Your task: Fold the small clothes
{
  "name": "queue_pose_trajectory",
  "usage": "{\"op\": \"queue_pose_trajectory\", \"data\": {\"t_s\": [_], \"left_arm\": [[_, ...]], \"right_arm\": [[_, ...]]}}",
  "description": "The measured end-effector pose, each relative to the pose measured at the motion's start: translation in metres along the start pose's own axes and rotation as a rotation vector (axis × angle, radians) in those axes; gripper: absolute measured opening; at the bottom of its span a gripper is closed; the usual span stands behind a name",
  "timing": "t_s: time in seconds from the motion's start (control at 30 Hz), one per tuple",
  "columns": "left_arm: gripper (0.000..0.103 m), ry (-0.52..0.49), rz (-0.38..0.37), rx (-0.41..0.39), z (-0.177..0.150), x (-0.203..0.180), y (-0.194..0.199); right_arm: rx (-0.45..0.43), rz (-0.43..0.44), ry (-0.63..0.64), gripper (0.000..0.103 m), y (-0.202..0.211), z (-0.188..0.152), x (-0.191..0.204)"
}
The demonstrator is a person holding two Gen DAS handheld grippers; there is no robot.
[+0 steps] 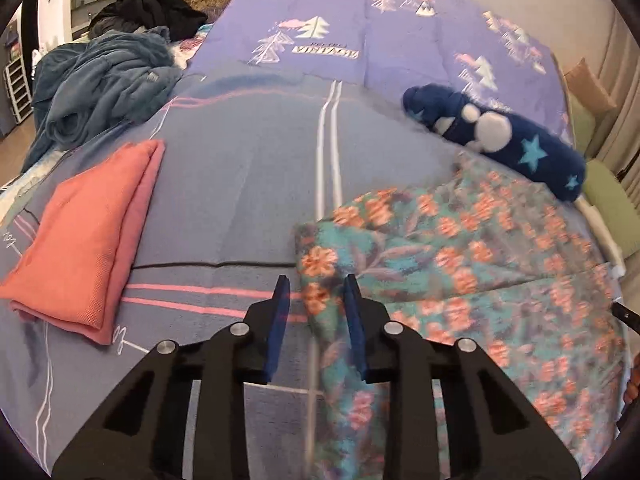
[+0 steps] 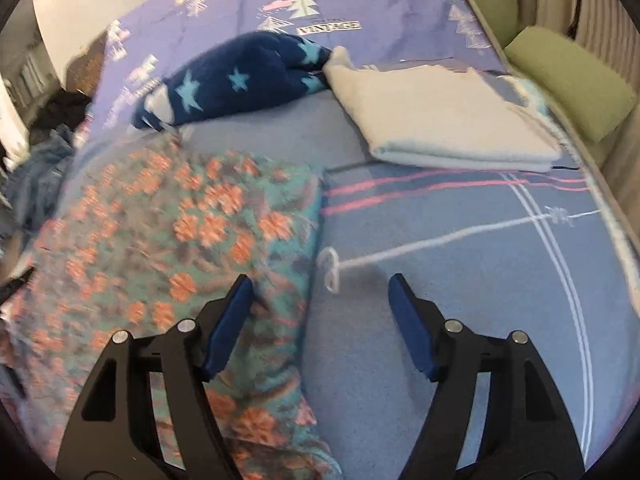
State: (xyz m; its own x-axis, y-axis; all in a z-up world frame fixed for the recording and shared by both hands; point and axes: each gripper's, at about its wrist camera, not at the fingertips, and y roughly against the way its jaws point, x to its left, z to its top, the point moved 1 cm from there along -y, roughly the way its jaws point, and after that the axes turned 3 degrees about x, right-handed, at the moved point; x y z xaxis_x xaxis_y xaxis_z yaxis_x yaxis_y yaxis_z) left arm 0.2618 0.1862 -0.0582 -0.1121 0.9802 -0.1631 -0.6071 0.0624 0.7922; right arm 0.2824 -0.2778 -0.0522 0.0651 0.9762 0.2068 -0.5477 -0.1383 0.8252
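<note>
The left tongs point steeply down over the bed, jaws fairly narrow but apart. The left edge of the floral garment runs up between the blue pads, yet the pads do not visibly press on it, so the jaws read as open with cloth between them.

From left to right in the left wrist view: one crumpled teal-blue blanket at the far left with a dark heap of clothing behind it; one folded salmon-pink cloth lying flat on the striped bedsheet; then the floral garment, spread flat and blurred, filling the lower right; and one navy fleece piece with pale stars and white blobs lying just beyond the garment's far edge.

The right tongs also tilt steeply down, jaws wide apart and gripping nothing. The left pad hangs over the floral garment's right edge; the right pad hangs over bare sheet.

In the right wrist view, left to right: the floral garment, the navy fleece piece beyond it, one folded white cloth touching the fleece's right end, and two green cushions past the bed's edge.
</note>
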Motion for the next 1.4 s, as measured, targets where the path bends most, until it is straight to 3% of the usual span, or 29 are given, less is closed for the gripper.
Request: {"op": "queue_pose_trajectory", "data": {"t_s": [0.07,0.17,0.27,0.43,0.47,0.53,0.57,0.67,0.7,0.73,0.8,0.87,0.93,1.0,1.07,1.1,1.2,1.23,1.27,1.33,1.4], "left_arm": [[0.03,-0.005,-0.042,-0.014,0.01,-0.005,0.004],[0.031,-0.027,0.001,-0.05,0.031,-0.021,0.0],[0.036,-0.08,-0.08,-0.017,0.055,-0.053,-0.016],[0.041,-0.174,-0.114,0.043,0.084,-0.12,-0.064],[0.04,-0.192,-0.097,0.053,0.086,-0.13,-0.074],[0.005,-0.247,-0.02,0.085,0.086,-0.146,-0.094],[0.005,-0.293,0.035,0.086,0.085,-0.154,-0.101],[0.005,-0.467,0.205,0.028,0.073,-0.177,-0.103],[0.005,-0.511,0.253,0.012,0.068,-0.184,-0.103],[0.005,-0.564,0.311,-0.013,0.062,-0.191,-0.099],[0.006,-0.598,0.35,-0.057,0.053,-0.192,-0.081],[0.009,-0.569,0.299,-0.112,0.042,-0.178,-0.045],[0.035,-0.501,0.224,-0.171,0.024,-0.154,0.002],[0.046,-0.457,0.197,-0.222,0.004,-0.133,0.036],[0.046,-0.422,0.179,-0.217,-0.02,-0.108,0.06],[0.047,-0.402,0.19,-0.181,-0.034,-0.092,0.064],[0.05,-0.368,0.322,-0.02,-0.056,-0.056,0.035],[0.054,-0.349,0.327,0.007,-0.064,-0.043,0.027],[0.055,-0.309,0.297,-0.04,-0.067,-0.036,0.038],[0.054,-0.247,0.321,-0.025,-0.068,-0.031,0.058],[0.055,-0.228,0.28,-0.105,-0.076,-0.032,0.096]], "right_arm": [[-0.042,-0.013,-0.001,0.071,0.003,0.02,-0.001],[-0.09,0.025,0.078,0.071,-0.001,0.053,0.021],[-0.037,0.107,0.174,0.07,-0.025,0.078,0.058],[0.057,0.115,0.26,0.07,-0.083,0.1,0.112],[0.074,0.108,0.254,0.064,-0.093,0.1,0.115],[0.085,0.06,0.281,0.024,-0.112,0.099,0.122],[0.053,0.039,0.314,0.02,-0.113,0.097,0.126],[0.036,-0.039,0.35,0.022,-0.111,0.095,0.137],[0.024,-0.098,0.357,0.028,-0.105,0.092,0.138],[0.007,-0.127,0.348,0.042,-0.095,0.09,0.136],[-0.034,-0.121,0.322,0.046,-0.067,0.08,0.123],[-0.064,-0.104,0.276,0.048,-0.028,0.059,0.09],[-0.04,-0.038,0.242,0.047,0.003,0.027,0.052],[-0.003,0.028,0.219,0.04,0.025,-0.01,0.026],[0.034,0.016,0.222,0.037,0.031,-0.039,0.014],[0.065,-0.037,0.219,0.036,0.025,-0.055,0.006],[0.005,0.003,0.159,0.038,0.027,-0.066,-0.005],[0.006,-0.002,0.131,0.039,0.029,-0.065,-0.006],[0.007,-0.012,0.09,0.04,0.035,-0.065,-0.007],[-0.001,-0.016,0.061,0.04,0.051,-0.07,-0.007],[-0.033,-0.018,0.071,0.04,0.071,-0.081,-0.008]]}}
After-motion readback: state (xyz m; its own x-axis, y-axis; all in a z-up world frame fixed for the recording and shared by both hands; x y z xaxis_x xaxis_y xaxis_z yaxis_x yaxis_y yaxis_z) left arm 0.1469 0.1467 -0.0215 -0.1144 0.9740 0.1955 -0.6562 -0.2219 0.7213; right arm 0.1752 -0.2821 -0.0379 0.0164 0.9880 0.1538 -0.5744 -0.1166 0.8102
